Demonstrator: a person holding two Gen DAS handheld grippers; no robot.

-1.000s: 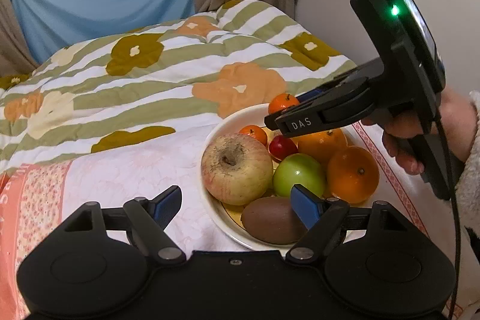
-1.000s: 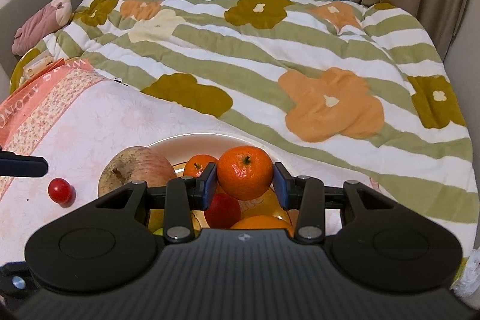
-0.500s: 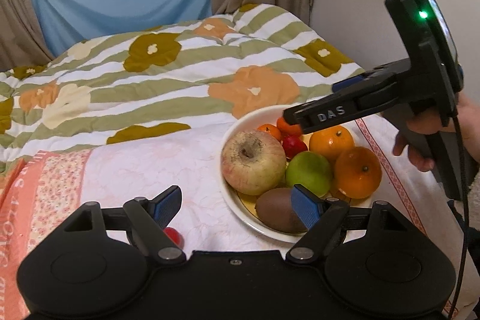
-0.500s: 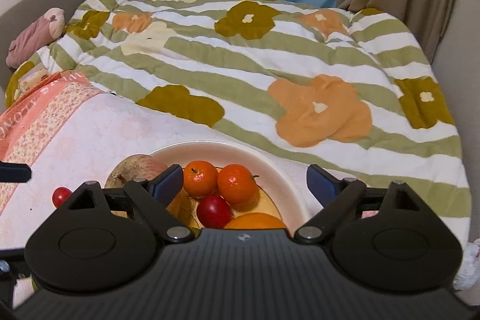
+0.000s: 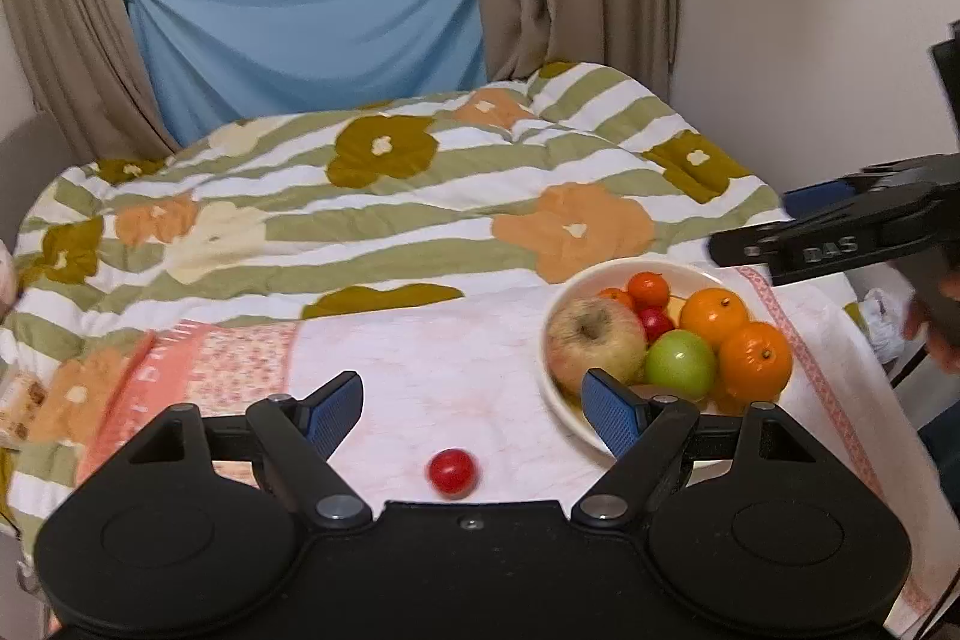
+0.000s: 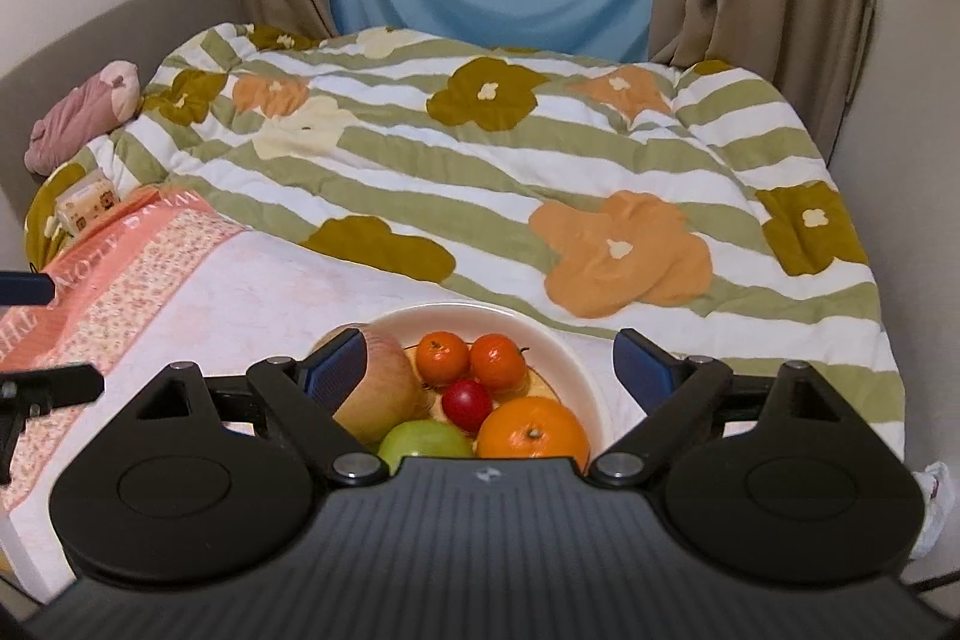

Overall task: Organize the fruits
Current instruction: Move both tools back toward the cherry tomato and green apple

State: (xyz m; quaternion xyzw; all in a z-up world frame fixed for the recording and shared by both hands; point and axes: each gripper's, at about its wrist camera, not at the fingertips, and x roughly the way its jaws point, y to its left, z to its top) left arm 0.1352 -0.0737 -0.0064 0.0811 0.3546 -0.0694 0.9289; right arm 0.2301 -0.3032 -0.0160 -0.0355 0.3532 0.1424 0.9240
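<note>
Bedroom setting: bed [image 5: 420,196] under a green-striped quilt with orange and olive flowers, blue cloth and beige curtains behind; a pink-and-white floral cloth [image 5: 432,370] covers the near part of the bed.

Item 1, cream bowl [image 5: 555,388], ahead and right of the left tool [image 5: 474,403], directly below the right tool [image 6: 492,367]. Contents: one large pale red-yellow apple [image 5: 591,340]; one green apple [image 5: 681,361]; two large oranges [image 5: 753,358], glossy, with dark stem dots; two small mandarins [image 6: 465,355] at the far side; one small red fruit [image 6: 467,403] in the middle.

Item 2, small glossy red fruit [image 5: 451,471], round, loose on the floral cloth, just ahead of the left tool's body, between its fingers, well apart from the bowl.

Left tool: released, jaws apart, nothing in them.
Right tool: released, jaws spread wide above the bowl, touching no fruit.

Markings: "DAS" embossed on the right tool's finger in the left view; partial orange-band lettering on the cloth, unreadable.
</note>
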